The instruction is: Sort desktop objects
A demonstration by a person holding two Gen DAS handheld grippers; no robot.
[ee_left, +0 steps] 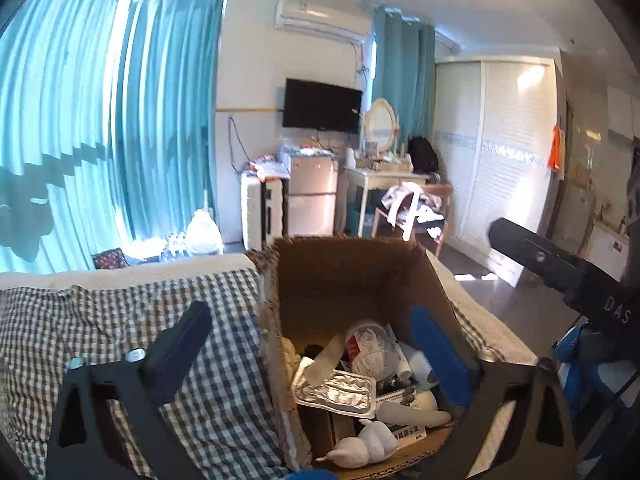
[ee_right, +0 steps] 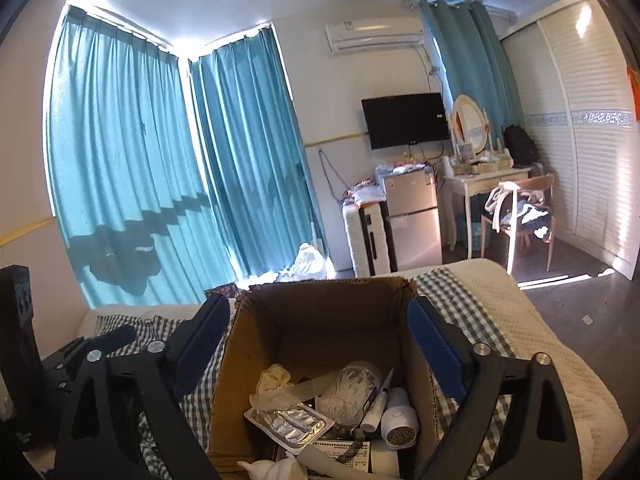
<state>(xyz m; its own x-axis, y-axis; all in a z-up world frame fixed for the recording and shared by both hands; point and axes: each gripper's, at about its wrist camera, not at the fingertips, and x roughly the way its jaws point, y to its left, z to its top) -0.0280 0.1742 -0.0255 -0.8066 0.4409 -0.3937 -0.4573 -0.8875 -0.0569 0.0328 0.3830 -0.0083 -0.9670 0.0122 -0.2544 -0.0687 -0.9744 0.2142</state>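
We are hovering left tool (ee_left: 308, 344) and right tool (ee_right: 316, 340), both spread wide, empty, over cardboard box (ee_left: 352, 280) on bed (ee_left: 120, 320). Foil pack (ee_left: 336, 394) inside: light, crinkly, slippery; pinching its stiff rim seems best.

A: Can you read any words here?

B: Yes. The letters "DAS" are in pale print on the black claw arm (ee_left: 592, 280) at the right edge of the left wrist view.

A: Any more?

B: A white paper box (ee_left: 408, 434) lying in the cardboard box (ee_left: 348, 276) has "999" in tiny print, plus bigger signs I cannot read.

A: And the air conditioner (ee_right: 374, 34)?

B: It has a small sticker, too blurry to read.
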